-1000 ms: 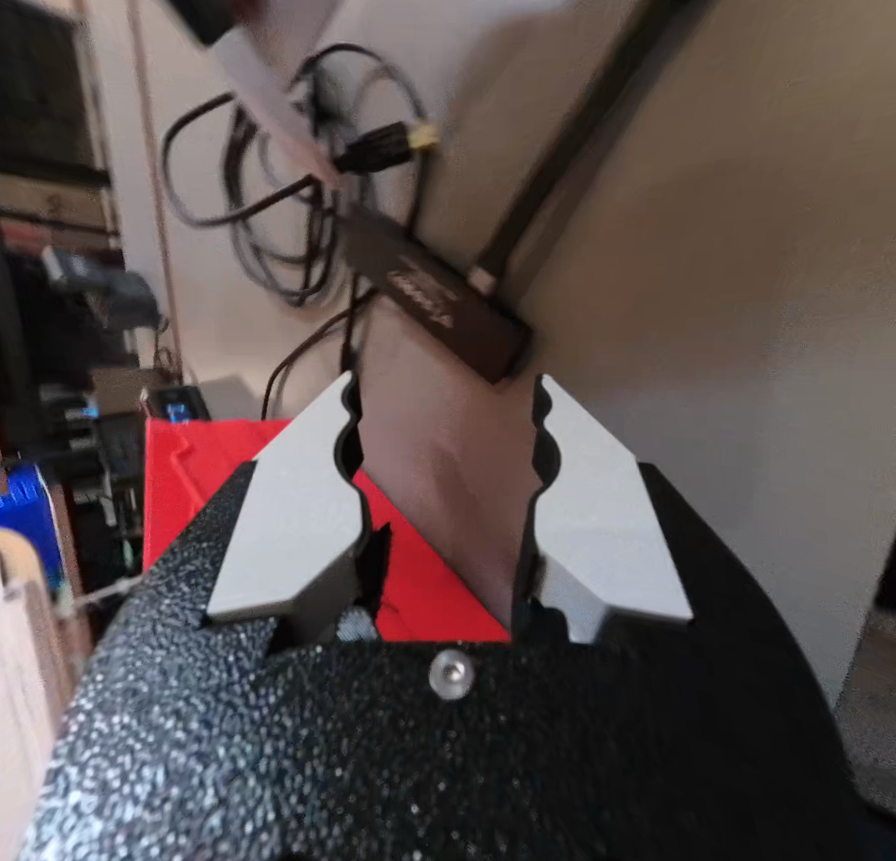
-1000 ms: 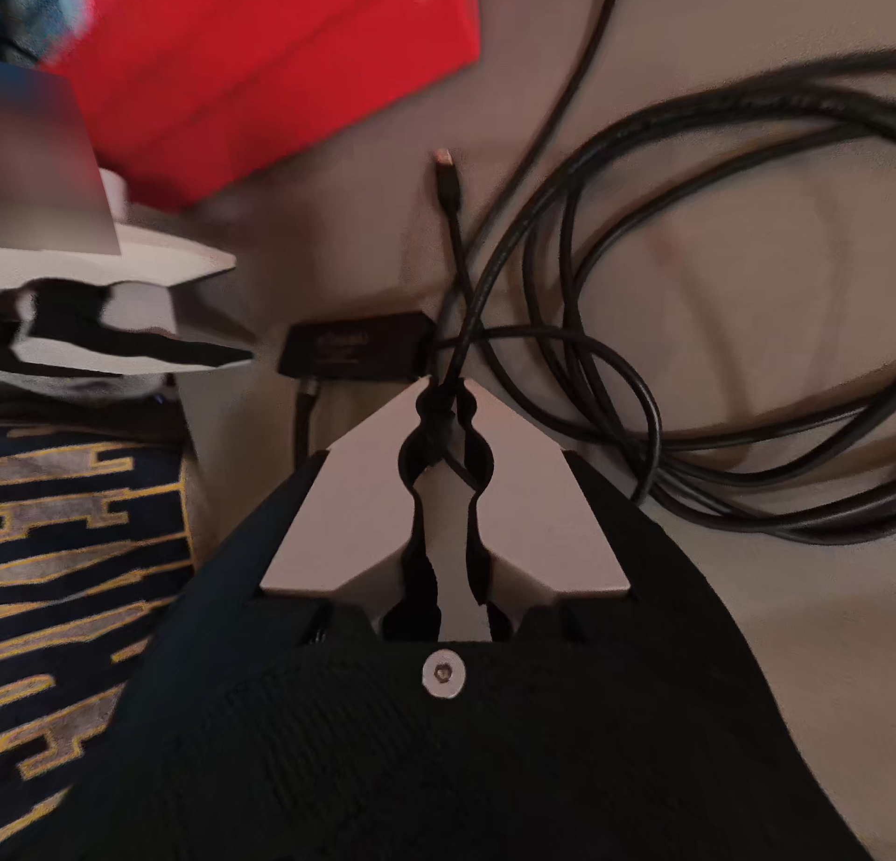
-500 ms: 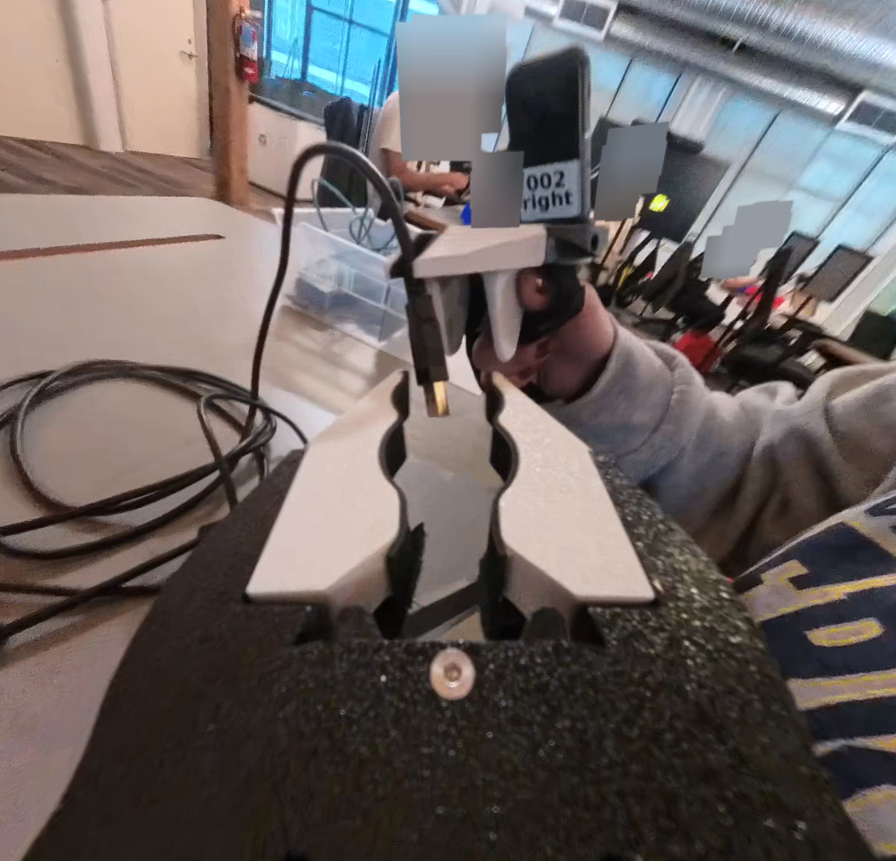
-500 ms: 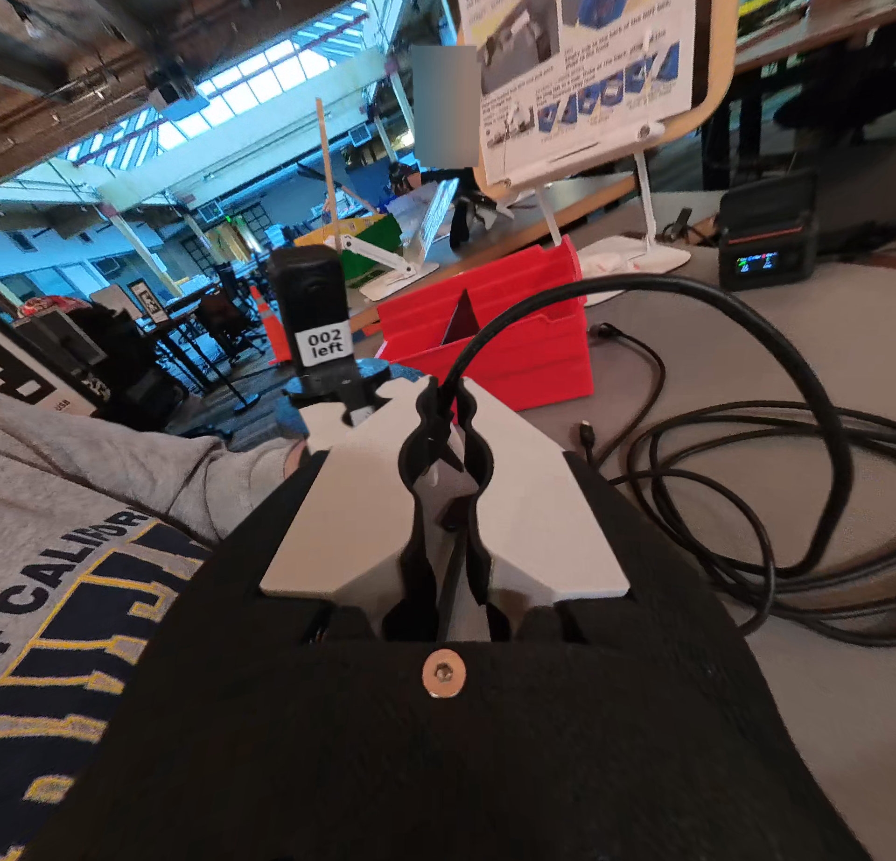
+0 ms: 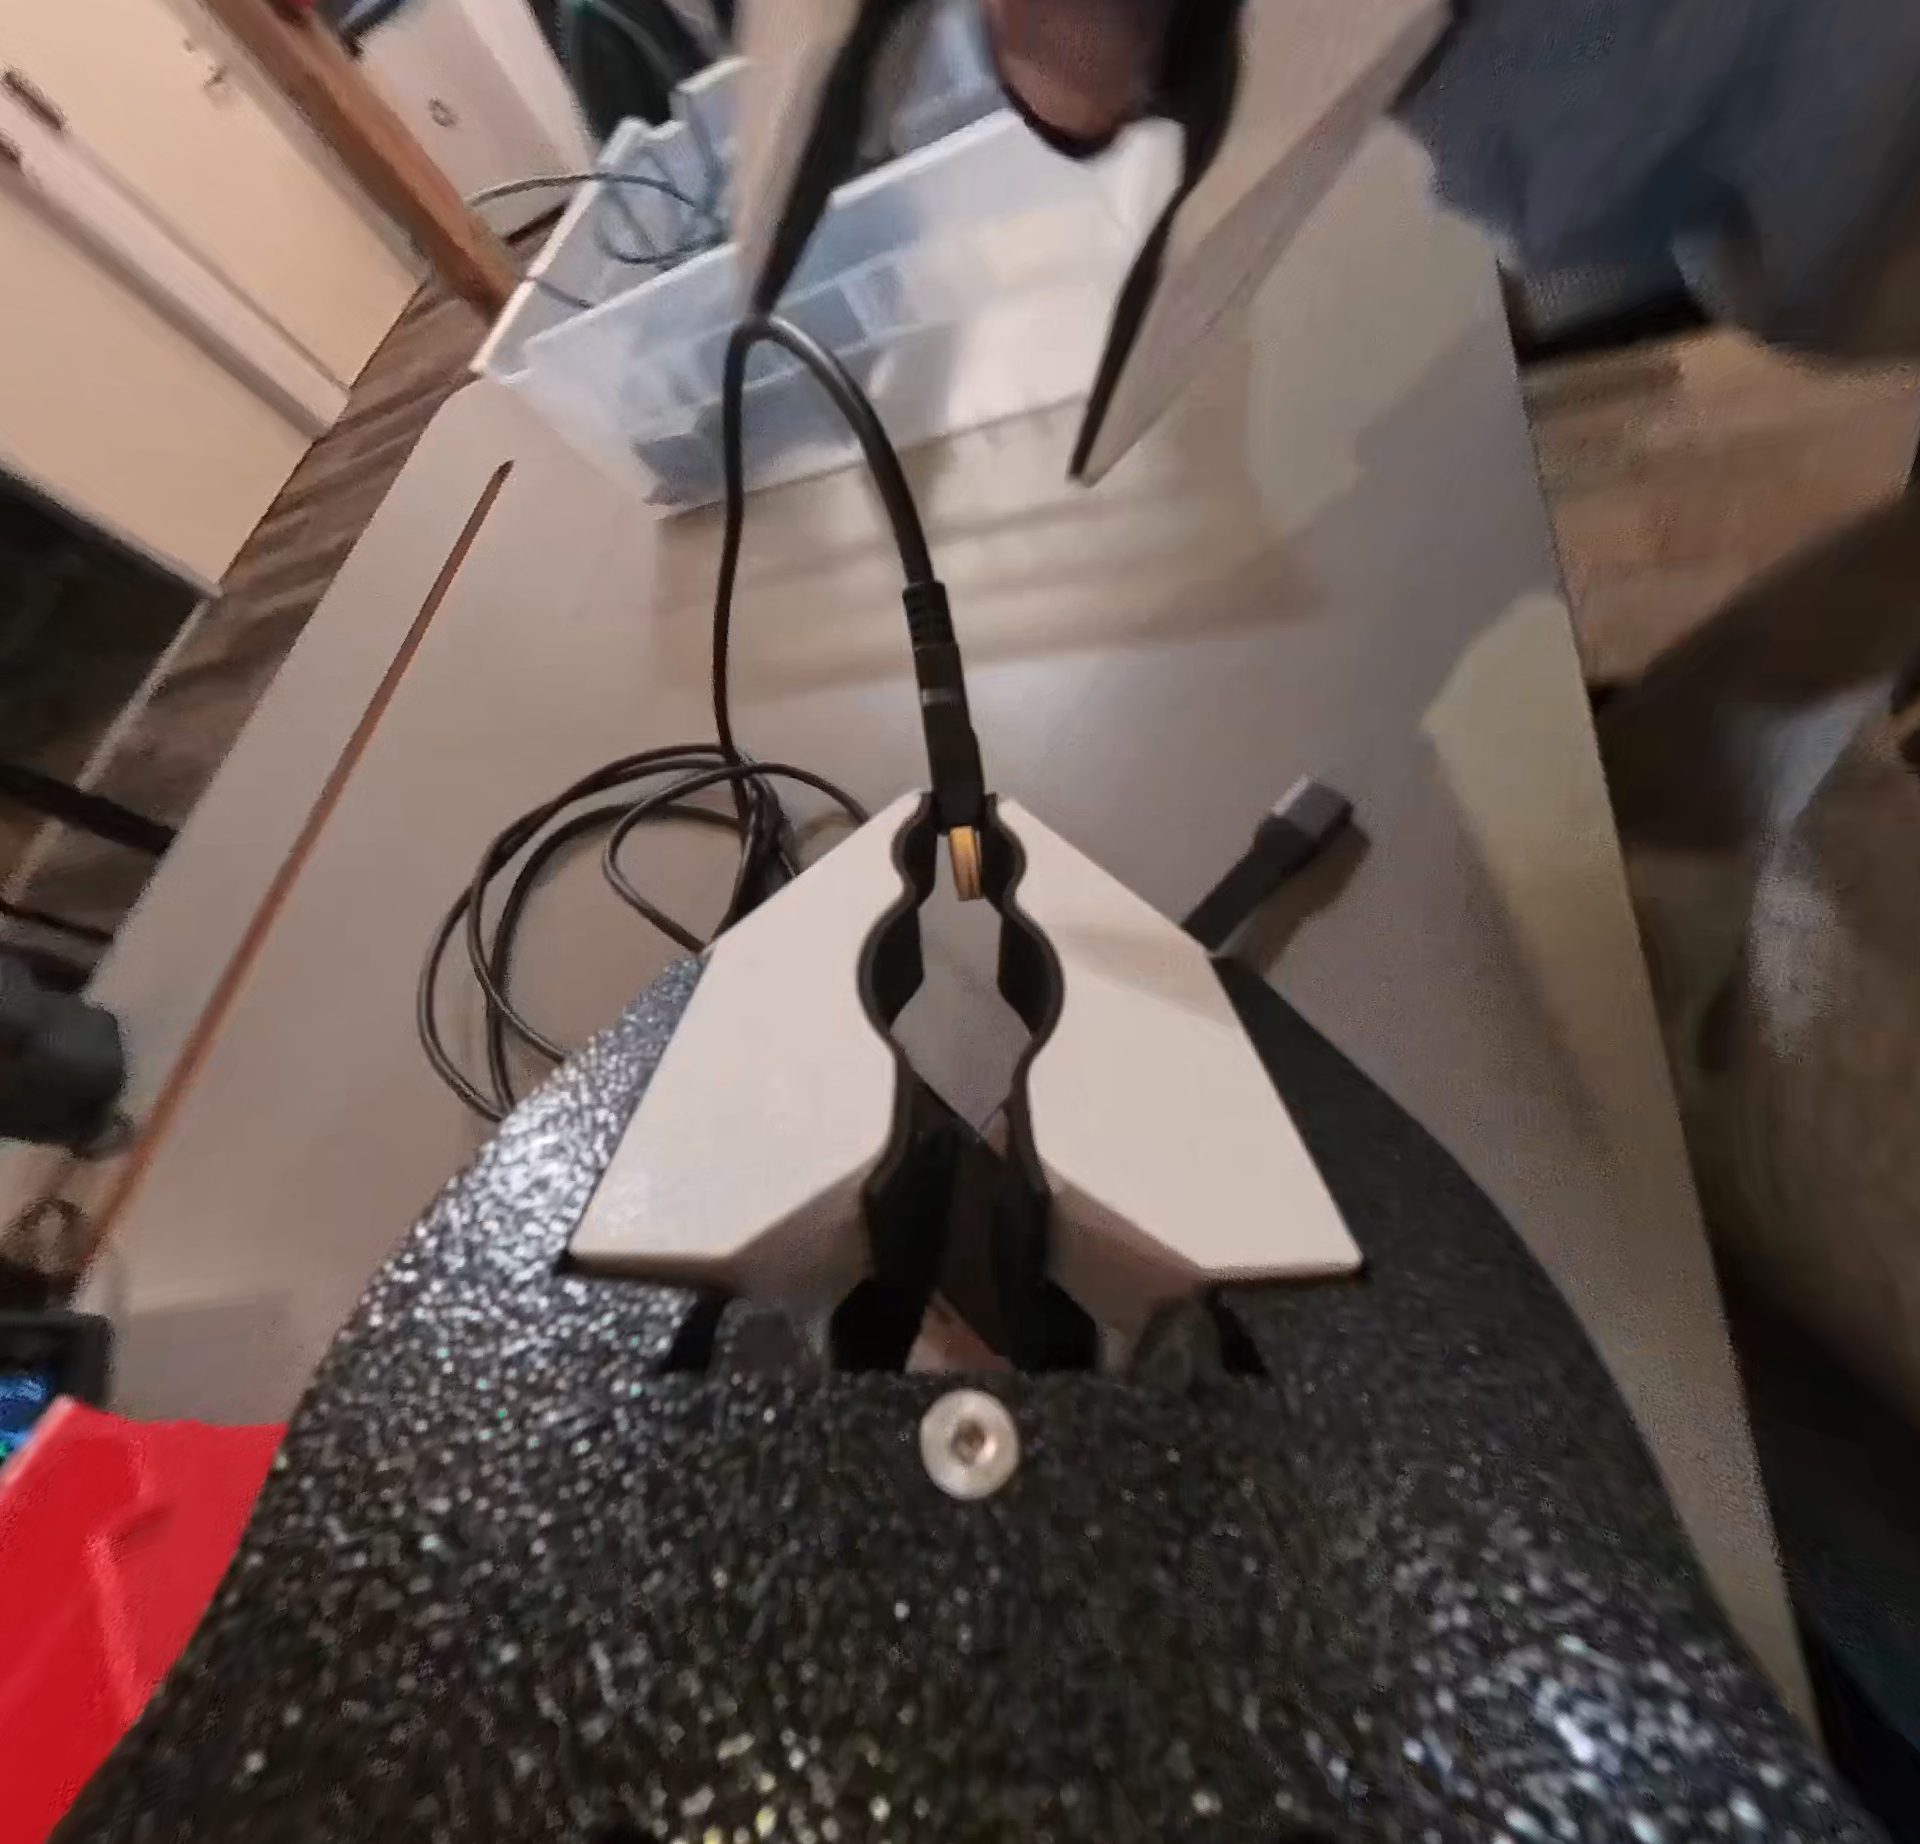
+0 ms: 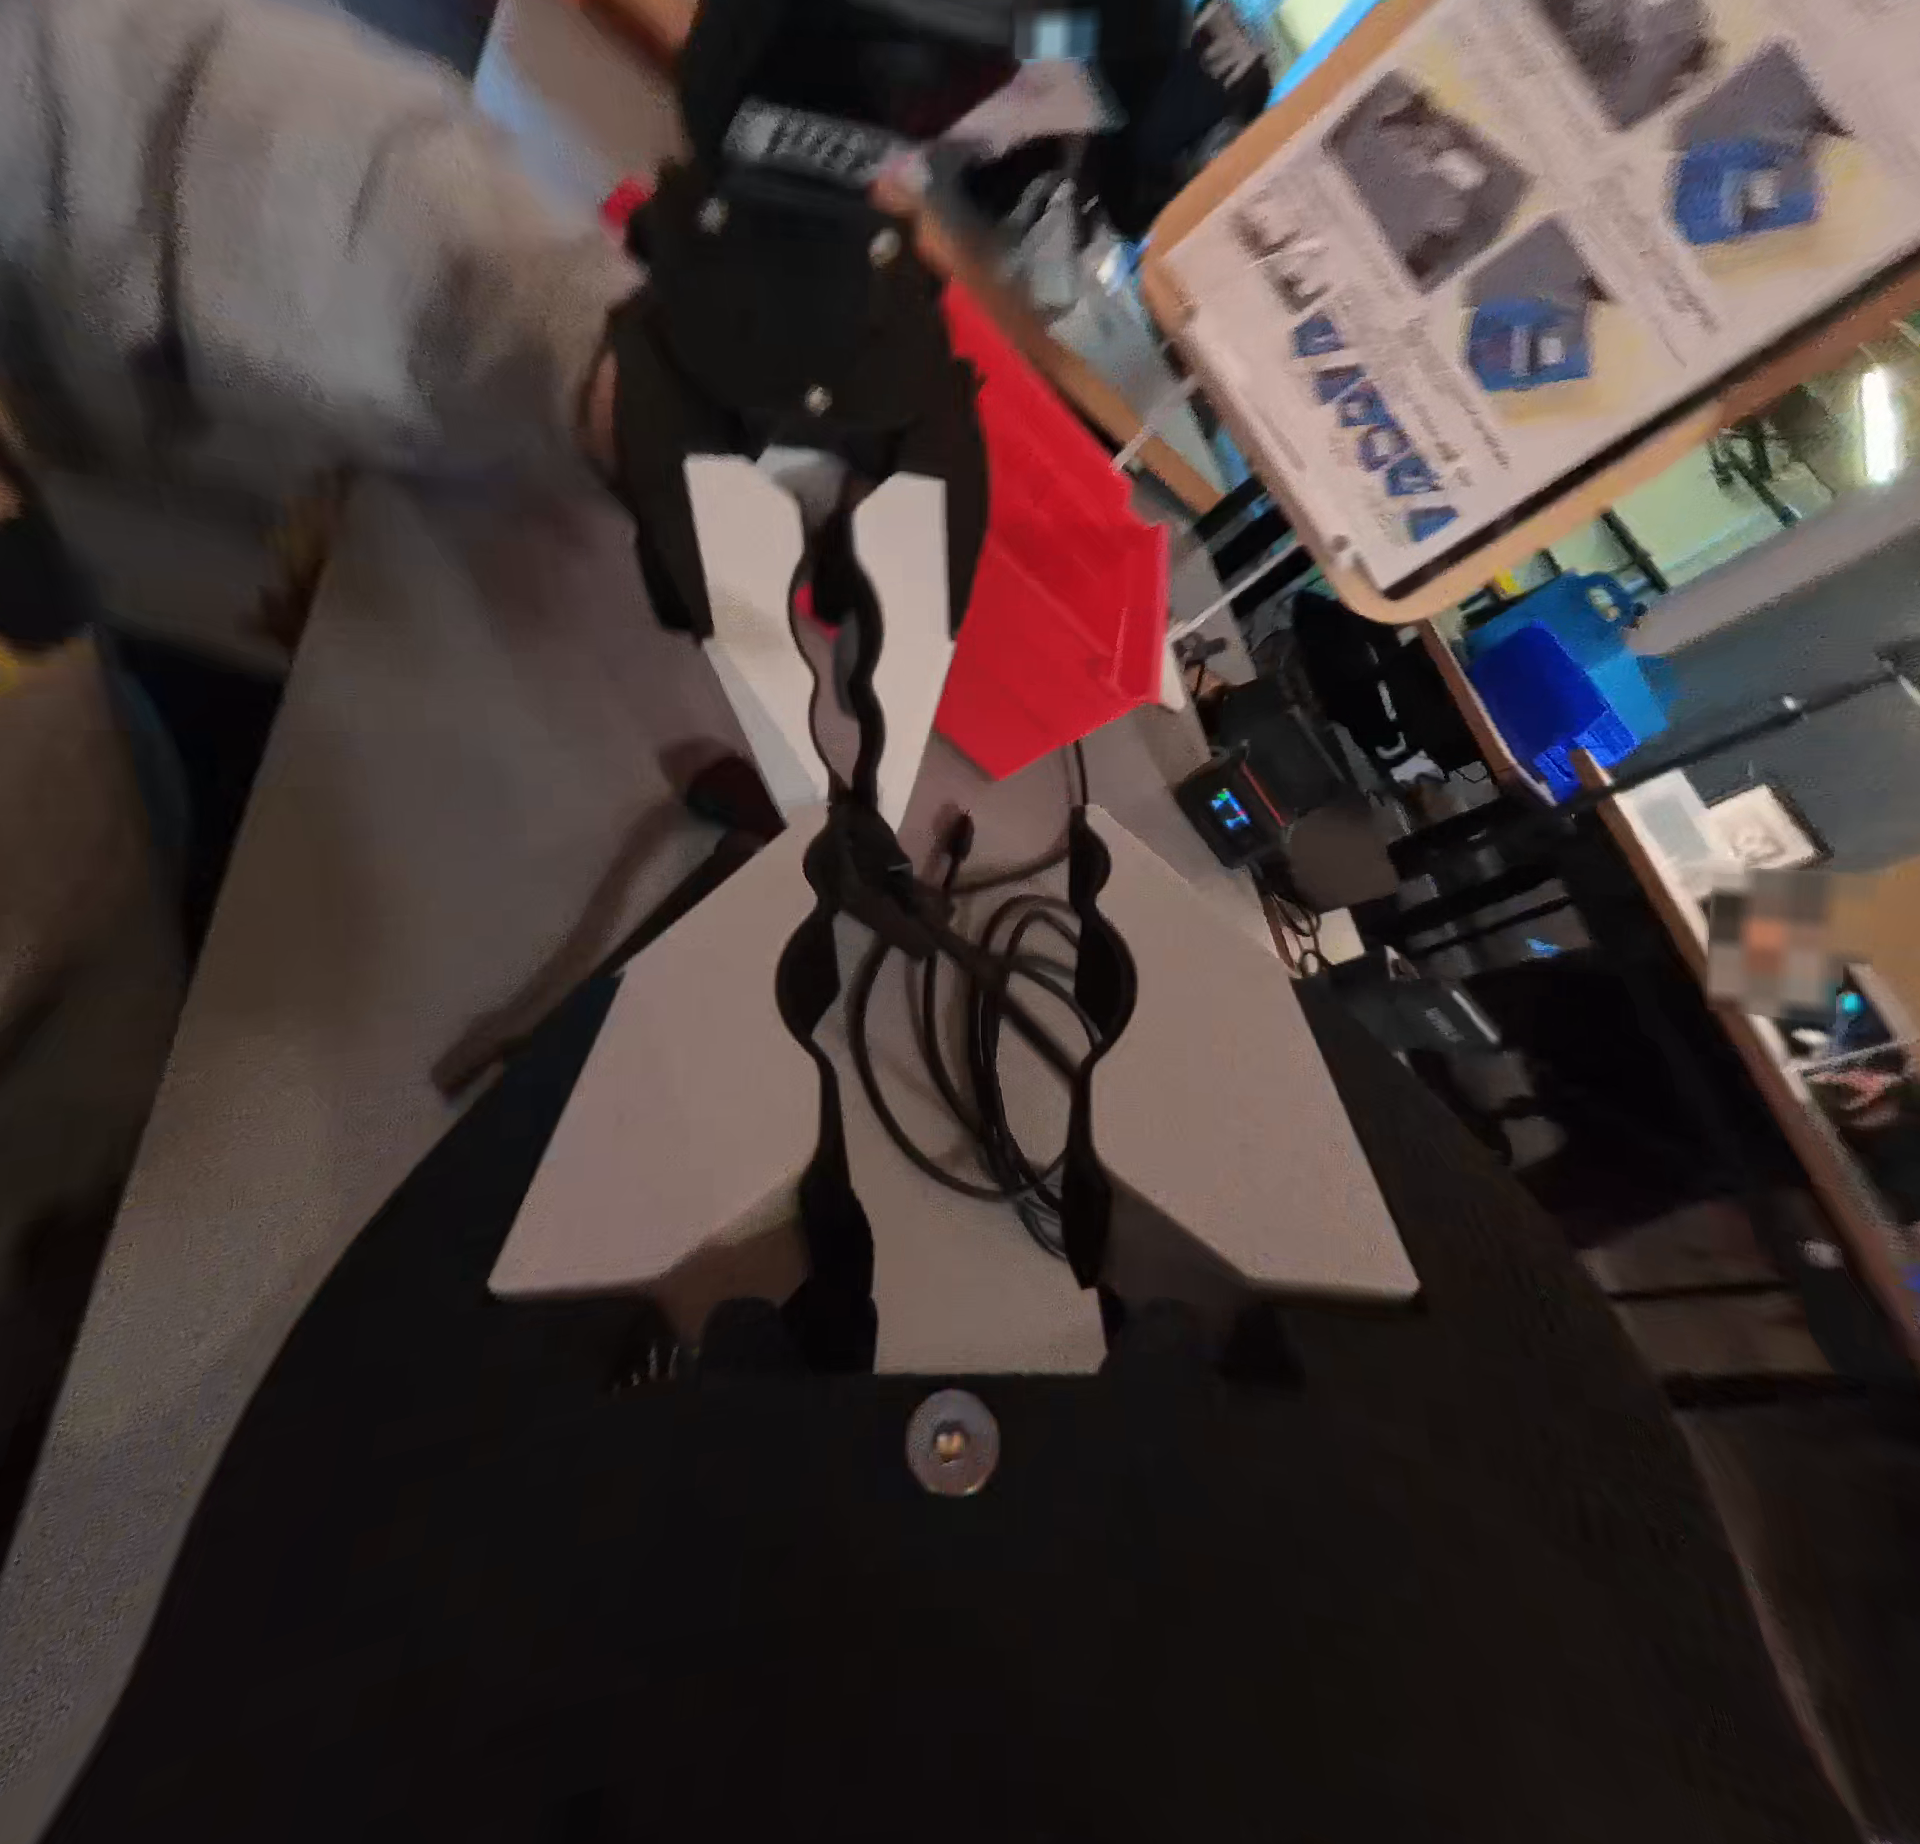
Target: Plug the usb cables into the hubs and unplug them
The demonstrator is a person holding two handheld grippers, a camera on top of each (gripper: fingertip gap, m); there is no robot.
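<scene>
The usb cable point(image 5: 902, 506) is thin and black, ending in a black plug point(image 5: 948, 724) with a gold metal tip point(image 5: 966, 862); the left tongs point(image 5: 958, 818) are pressed together on that plug at their very tips, the gold tip poking into the gap behind them; from the plug the cable arches up toward twelve o'clock, then drops to a loose black coil point(image 5: 582, 911) lying on the beige table point(image 5: 1195, 672) at about ten o'clock of the tongs; a flat black hub point(image 5: 1273, 864) lies on the table at two o'clock, partly hidden by the right-hand finger. A clear plastic bin point(image 5: 894, 340) sits at the table's far end, its contents too blurred to tell; a red tray point(image 6: 1049, 599) stands beyond the left tongs in the right wrist view, its inside hidden. The right tongs point(image 6: 951, 833) are spread wide, holding nothing, pointing tip to tip at the left tongs; a grey sleeve point(image 6: 260, 267) leads to the left tool.
</scene>
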